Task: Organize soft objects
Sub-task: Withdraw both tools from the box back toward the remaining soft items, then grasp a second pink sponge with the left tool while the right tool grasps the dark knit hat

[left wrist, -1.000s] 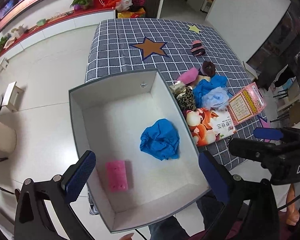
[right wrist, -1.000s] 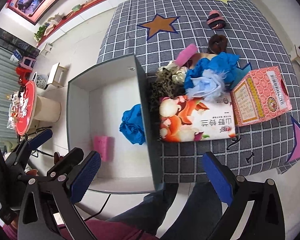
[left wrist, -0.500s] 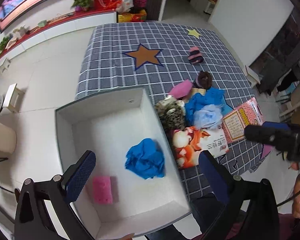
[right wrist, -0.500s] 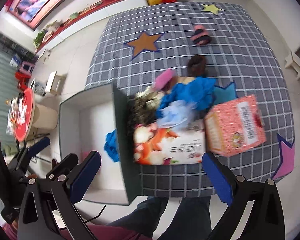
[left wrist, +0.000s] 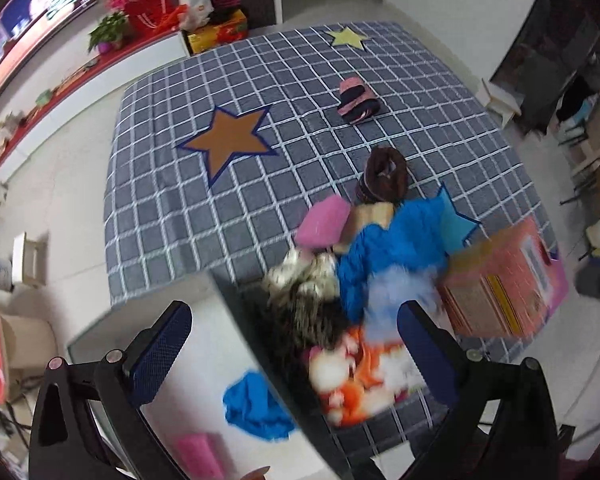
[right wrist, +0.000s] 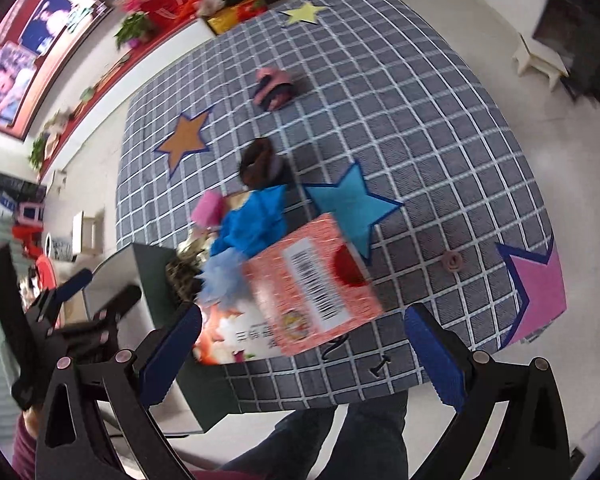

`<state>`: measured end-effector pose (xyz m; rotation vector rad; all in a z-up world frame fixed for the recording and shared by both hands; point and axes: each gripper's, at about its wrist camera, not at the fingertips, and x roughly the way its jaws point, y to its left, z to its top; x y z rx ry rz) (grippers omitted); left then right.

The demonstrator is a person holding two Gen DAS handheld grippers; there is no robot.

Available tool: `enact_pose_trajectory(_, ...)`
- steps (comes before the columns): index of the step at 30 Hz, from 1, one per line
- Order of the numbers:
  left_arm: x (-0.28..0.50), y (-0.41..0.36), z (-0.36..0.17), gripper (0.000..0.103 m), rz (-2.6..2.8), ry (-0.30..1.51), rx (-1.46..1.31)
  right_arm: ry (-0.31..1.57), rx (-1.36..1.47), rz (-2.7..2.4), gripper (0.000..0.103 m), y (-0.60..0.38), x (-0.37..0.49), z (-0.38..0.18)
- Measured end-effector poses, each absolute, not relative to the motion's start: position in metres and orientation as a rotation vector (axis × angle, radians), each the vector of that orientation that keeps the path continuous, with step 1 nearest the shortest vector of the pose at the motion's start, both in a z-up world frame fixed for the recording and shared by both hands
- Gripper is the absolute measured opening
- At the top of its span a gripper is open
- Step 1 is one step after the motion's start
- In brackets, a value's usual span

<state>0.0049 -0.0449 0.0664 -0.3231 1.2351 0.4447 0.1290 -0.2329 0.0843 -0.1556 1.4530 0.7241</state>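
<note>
A pile of soft things lies on the checked grey table (left wrist: 180,184): a blue cloth (left wrist: 396,248), a pale blue fluffy piece (left wrist: 396,292), a leopard-print bundle (left wrist: 304,300), a pink pad (left wrist: 324,222) and a brown rolled item (left wrist: 384,172). A striped roll (left wrist: 356,100) lies farther back. The open box (left wrist: 236,312) holds a blue cloth (left wrist: 252,412) and a pink sponge (left wrist: 196,452). My left gripper (left wrist: 292,356) is open above the box wall. My right gripper (right wrist: 300,356) is open over the pink carton (right wrist: 312,280).
A printed carton (left wrist: 364,376) and the pink carton (left wrist: 504,284) lie at the table's near edge beside the pile. A small brown ring (right wrist: 451,261) sits on the cloth at the right. A red-topped cabinet with plants (left wrist: 116,36) lines the far wall.
Both grippers have swung right and forward, from over the box toward the pile and cartons. Both stay open. The left gripper now shows at the left of the right wrist view.
</note>
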Motion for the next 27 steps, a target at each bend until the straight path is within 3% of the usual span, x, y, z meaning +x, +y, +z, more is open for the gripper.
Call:
enact_pose_trajectory(12,0.098,-0.024,-0.029,0.103,0.389,1.53,-0.147,1.515,-0.159,0.695,0.102,-0.237,0.174,0.061)
enact_pose_trajectory(21,0.085,0.074,-0.025,0.103,0.676,1.48,-0.336,1.506,-0.245,0.737,0.102,-0.207,0.211,0.065)
enact_pose_trajectory(27,0.077,0.075,-0.017,0.103,0.622,1.445,-0.414,1.531,-0.356,0.826,0.102,-0.15,0.226,0.054)
